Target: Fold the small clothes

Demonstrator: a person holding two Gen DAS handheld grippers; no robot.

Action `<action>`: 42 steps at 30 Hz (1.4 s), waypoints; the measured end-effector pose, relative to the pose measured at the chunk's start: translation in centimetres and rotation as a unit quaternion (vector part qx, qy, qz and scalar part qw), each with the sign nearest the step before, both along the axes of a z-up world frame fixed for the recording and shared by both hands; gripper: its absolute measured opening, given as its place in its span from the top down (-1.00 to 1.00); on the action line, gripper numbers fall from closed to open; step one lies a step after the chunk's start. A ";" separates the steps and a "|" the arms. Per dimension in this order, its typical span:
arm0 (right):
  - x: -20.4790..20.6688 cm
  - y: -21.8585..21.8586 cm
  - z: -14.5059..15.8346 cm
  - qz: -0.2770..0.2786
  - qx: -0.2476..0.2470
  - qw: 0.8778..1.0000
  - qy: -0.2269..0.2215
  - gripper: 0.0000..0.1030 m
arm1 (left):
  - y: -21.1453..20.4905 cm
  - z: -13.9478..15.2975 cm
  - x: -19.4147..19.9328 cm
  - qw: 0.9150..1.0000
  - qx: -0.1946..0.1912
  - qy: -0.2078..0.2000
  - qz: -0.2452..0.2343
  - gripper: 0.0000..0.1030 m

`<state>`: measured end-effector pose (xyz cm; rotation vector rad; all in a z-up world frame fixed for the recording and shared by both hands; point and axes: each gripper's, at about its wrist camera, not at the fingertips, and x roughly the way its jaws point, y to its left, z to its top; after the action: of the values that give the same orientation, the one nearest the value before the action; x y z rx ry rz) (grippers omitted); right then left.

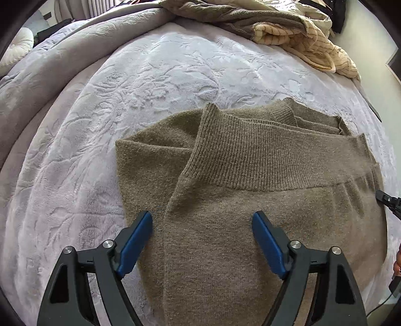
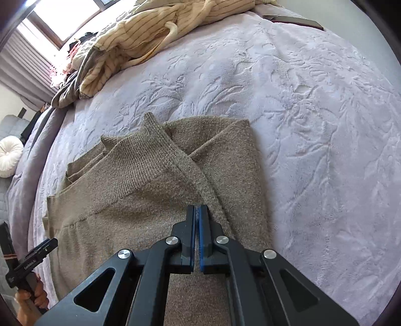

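A brown knit sweater (image 1: pixel 240 190) lies partly folded on a lilac bedspread (image 1: pixel 125 105), with a ribbed band across its middle and a sleeve folded over. My left gripper (image 1: pixel 202 220) hovers open over the sweater's near part, its blue pads apart and empty. In the right wrist view the sweater (image 2: pixel 140 175) lies below my right gripper (image 2: pixel 198 209), whose jaws are closed together with nothing visibly held between them. The left gripper's body (image 2: pixel 30 260) shows at the far left of that view.
A pile of cream striped and grey-brown clothes (image 1: pixel 288 27) lies at the far side of the bed, also in the right wrist view (image 2: pixel 140 37). A rolled grey quilt (image 1: pixel 37 75) lies along the left. A dark flat object (image 2: pixel 293 21) lies far right. A white round cushion (image 2: pixel 8 155) sits beyond the bed.
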<state>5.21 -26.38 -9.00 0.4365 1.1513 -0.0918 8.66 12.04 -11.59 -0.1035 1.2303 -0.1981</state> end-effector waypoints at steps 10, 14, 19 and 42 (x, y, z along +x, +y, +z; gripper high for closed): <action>-0.9 1.0 1.3 -0.021 -0.049 0.998 0.014 0.90 | 2.5 0.5 -2.3 0.999 0.024 0.009 0.030 -0.61; -1.8 2.0 2.8 -0.010 -0.038 0.999 0.004 0.90 | 3.5 1.0 -3.6 0.999 0.022 0.008 0.035 -0.61; -3.5 4.0 4.0 0.011 -0.003 1.000 0.001 0.86 | 4.0 1.2 -5.5 0.999 0.033 0.010 0.029 -0.61; -10.5 16.5 1.4 0.105 0.171 0.977 0.076 0.20 | 10.1 1.1 -13.6 0.994 -0.047 0.066 0.075 -1.00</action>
<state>-5.31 -9.87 -7.56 0.6165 1.3629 0.2658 -4.97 22.12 -10.52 -0.2934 1.3381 -0.1196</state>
